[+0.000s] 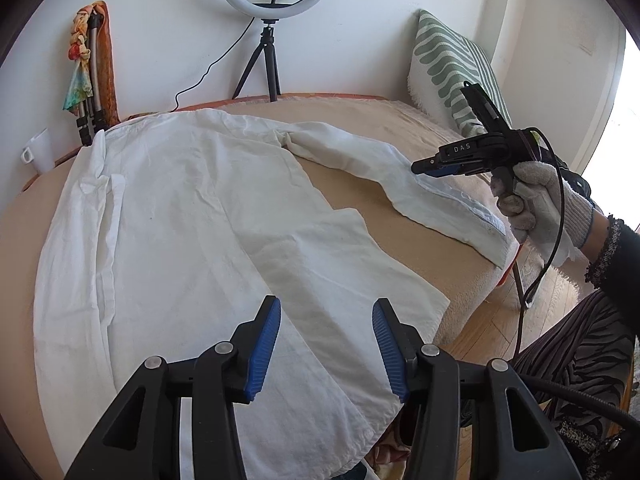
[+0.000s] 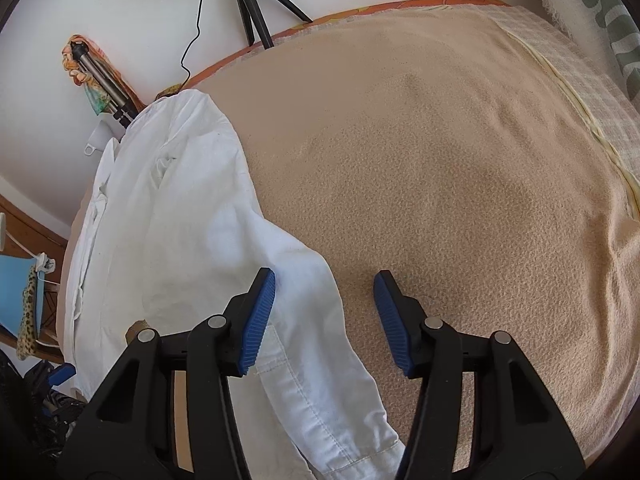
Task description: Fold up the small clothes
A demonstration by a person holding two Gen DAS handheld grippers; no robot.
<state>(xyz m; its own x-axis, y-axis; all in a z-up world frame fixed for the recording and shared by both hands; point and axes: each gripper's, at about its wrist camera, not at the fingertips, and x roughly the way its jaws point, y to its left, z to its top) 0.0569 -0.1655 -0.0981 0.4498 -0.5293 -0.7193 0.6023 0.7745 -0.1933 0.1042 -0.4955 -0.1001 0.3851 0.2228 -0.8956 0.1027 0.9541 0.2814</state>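
Shirt (image 1: 192, 216) flat, long axis collar-to-hem toward left gripper (image 1: 325, 316), sleeve toward right gripper (image 2: 325, 284), both wide, empty.

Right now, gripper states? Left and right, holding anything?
Left gripper: open, empty, over the white shirt.
Right gripper: open, empty, over the shirt's sleeve near the cuff.

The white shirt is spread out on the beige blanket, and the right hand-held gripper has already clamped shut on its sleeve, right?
Not quite. The white shirt does lie spread on the beige blanket, but the right hand-held gripper is open. The right wrist view shows its blue pads apart above the sleeve, gripping nothing.
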